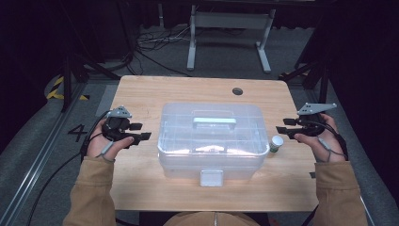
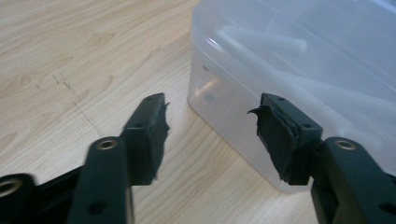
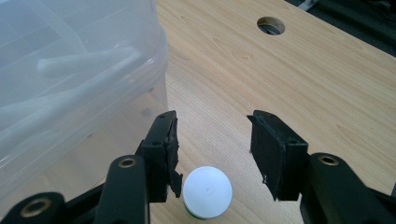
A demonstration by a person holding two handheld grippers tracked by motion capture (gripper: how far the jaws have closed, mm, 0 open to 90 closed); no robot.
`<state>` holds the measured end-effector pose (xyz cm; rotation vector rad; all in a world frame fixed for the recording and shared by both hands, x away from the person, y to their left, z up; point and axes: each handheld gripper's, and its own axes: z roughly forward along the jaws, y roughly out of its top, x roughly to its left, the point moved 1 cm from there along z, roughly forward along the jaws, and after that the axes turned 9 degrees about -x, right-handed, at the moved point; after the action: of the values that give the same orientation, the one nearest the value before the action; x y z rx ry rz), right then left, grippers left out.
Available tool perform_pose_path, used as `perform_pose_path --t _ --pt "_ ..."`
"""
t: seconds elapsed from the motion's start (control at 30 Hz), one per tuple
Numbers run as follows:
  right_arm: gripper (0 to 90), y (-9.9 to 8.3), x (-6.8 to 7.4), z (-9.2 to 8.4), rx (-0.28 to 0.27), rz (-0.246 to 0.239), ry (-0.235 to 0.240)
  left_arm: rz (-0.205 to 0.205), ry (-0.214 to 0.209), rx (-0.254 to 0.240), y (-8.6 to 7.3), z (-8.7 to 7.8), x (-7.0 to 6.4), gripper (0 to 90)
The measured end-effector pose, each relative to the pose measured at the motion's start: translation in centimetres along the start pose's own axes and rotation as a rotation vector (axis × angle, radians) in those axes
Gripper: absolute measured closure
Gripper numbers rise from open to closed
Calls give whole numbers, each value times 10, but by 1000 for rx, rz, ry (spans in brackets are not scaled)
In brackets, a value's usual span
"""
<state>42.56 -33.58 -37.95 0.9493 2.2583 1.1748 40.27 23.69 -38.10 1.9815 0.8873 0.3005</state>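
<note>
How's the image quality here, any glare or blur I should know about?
High view: dark surroundings, with the table lit and soft glare on the clear box lid. Left gripper view: the box is hazy, and the near claw arm at the bottom left is blurred. Right gripper view: the white cap is bright but readable.

Table [image 1: 141, 94] brightly lit, surroundings dark (close fingers [image 2: 149, 135] blurred).

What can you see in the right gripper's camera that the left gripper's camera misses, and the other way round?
Right gripper view: a small white-capped bottle standing between the open right gripper jaws, and a round hole in the tabletop. Left gripper view: the open left gripper, holding nothing, and faint pencil-like marks on the wood. Both: the clear plastic storage box and the light wooden table.
</note>
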Motion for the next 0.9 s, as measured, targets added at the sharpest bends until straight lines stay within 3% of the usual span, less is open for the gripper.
perform_pose_path --t 0.17,0.27,0.37,0.47,0.5,0.6,0.67,0.73,0.77,0.83,0.87,0.9 --pt "499 0 2 4 -8 -18 6 -14 7 -38 0 -1 2 432" --pt "519 -3 0 6 -23 20 -18 -37 10 -70 3 -3 2 432" --pt "593 -6 -2 4 -61 49 5 -22 3 -63 7 -4 0 476" --pt "636 -4 -3 -1 -103 96 6 -53 -14 -93 11 -7 -2 522" --pt "644 -5 -3 -2 -106 113 11 -71 -24 -79 13 -9 -3 538" --pt "647 -7 -7 -4 -90 107 -18 -48 -2 -73 16 -11 -6 549" --pt "683 -10 -11 -6 -105 193 -28 -93 -29 -88 17 -12 -8 571" --pt "716 -12 -13 -8 -49 258 -12 -103 -36 -87 20 -14 -9 569" --pt "722 -12 -13 -8 -38 261 -21 -95 -26 -77 22 -15 -11 566" --pt "704 -11 -10 -10 -32 247 -19 -136 -38 -44 26 -18 -14 549" --pt "685 -10 -10 -10 -30 247 -9 -134 -38 -38 28 -19 -15 547" --pt "661 -10 -9 -10 -26 248 -4 -102 -36 -38 31 -20 -18 545"
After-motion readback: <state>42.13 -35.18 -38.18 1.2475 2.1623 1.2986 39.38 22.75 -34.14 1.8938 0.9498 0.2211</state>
